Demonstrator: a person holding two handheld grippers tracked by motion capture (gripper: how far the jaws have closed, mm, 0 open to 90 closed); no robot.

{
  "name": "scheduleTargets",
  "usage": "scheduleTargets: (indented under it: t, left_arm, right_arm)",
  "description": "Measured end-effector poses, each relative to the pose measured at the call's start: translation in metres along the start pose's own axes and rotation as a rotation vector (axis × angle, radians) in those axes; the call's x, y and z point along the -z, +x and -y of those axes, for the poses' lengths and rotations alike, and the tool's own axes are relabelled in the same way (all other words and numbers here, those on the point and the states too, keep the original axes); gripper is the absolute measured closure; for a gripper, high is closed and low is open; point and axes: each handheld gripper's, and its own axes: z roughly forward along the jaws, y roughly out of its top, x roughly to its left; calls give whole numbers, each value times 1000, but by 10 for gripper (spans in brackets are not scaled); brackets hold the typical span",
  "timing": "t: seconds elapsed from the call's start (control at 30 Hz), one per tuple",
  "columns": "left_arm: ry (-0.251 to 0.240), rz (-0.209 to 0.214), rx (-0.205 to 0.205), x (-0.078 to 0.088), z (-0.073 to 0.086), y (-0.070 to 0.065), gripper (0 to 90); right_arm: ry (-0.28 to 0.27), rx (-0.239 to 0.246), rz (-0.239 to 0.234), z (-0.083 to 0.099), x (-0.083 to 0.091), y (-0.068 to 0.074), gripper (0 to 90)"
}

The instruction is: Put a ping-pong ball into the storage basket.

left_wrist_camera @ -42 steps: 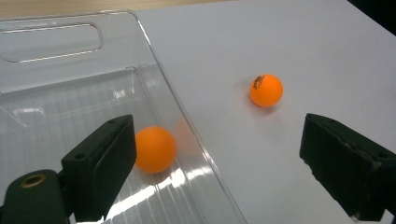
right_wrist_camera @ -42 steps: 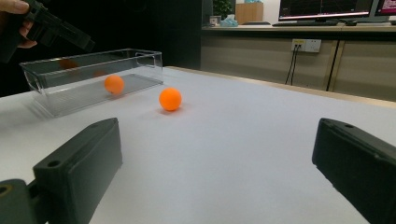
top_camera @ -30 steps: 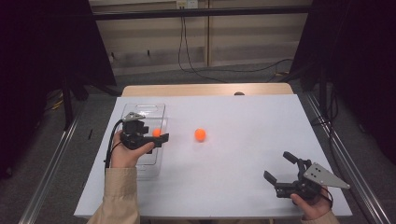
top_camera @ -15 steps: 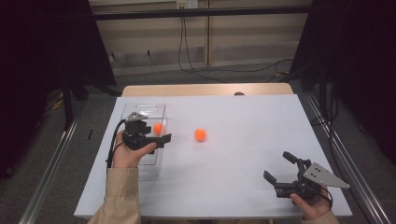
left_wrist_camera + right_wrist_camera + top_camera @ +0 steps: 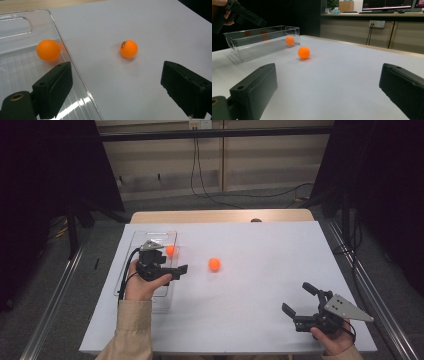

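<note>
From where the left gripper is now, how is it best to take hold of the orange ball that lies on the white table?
Grip the loose orange ball across its widest middle, coming from above with the open left gripper. It is round, sits free on the white table outside the clear bin, so any sideways push would probably roll it.

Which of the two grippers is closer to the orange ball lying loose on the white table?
Left. The left gripper hovers over the clear bin's edge, just beside the loose ball. The right gripper sits far off at the table's near right corner.
</note>
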Motion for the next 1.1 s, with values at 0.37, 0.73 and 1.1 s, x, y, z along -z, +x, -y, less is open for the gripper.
scheduleTargets:
  t: [0.37,0.73,1.1]
  left_arm:
    - [10,6,-8,-9,0,-7,106]
    - [15,16,-18,-13,0,-12,106]
    - [26,16,-30,-19,0,-16,105]
  right_arm:
    - [-2,2,3,0,-1,0,12]
    - [-3,3,3,0,-1,0,13]
    - [-2,2,2,0,-1,0,13]
